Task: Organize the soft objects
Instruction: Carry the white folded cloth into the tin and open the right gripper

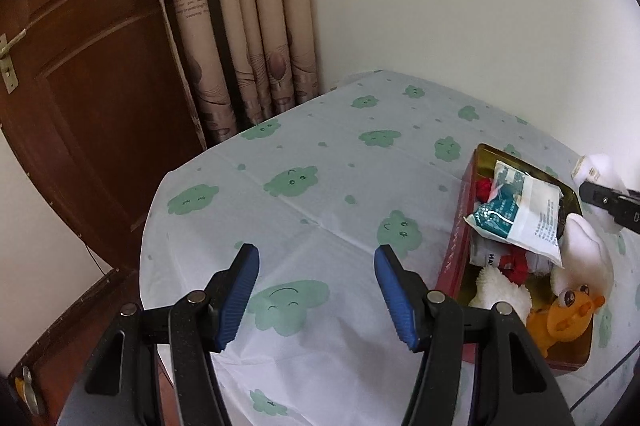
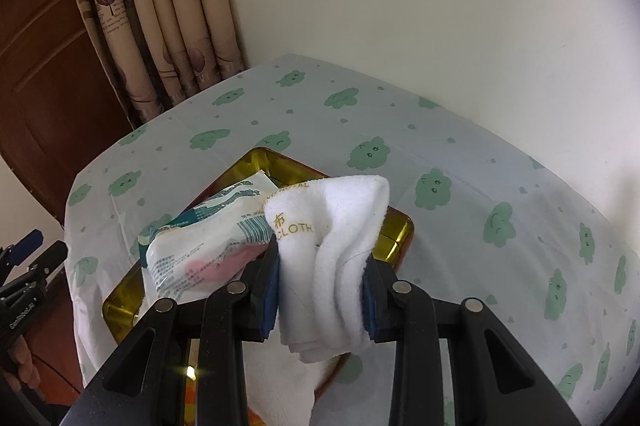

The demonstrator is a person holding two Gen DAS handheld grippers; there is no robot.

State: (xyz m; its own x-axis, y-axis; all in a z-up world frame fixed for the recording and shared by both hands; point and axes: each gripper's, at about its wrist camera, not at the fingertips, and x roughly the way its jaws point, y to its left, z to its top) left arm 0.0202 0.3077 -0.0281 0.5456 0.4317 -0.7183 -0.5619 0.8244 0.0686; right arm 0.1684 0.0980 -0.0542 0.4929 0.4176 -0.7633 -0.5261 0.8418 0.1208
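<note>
The right tongs clamped a white cloth above the tin at frame centre; the left tongs stood apart.

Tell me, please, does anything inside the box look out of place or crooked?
The tissue pack lies tilted across the other things in the box, one corner poking over the rim. The right gripper holds a white cloth above it. Nothing looks spilled or damaged.

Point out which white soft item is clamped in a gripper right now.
The white cloth with gold "CLOTH" lettering, clamped in the right gripper above the tin. The fluffy white plush lies loose inside the tin.
</note>
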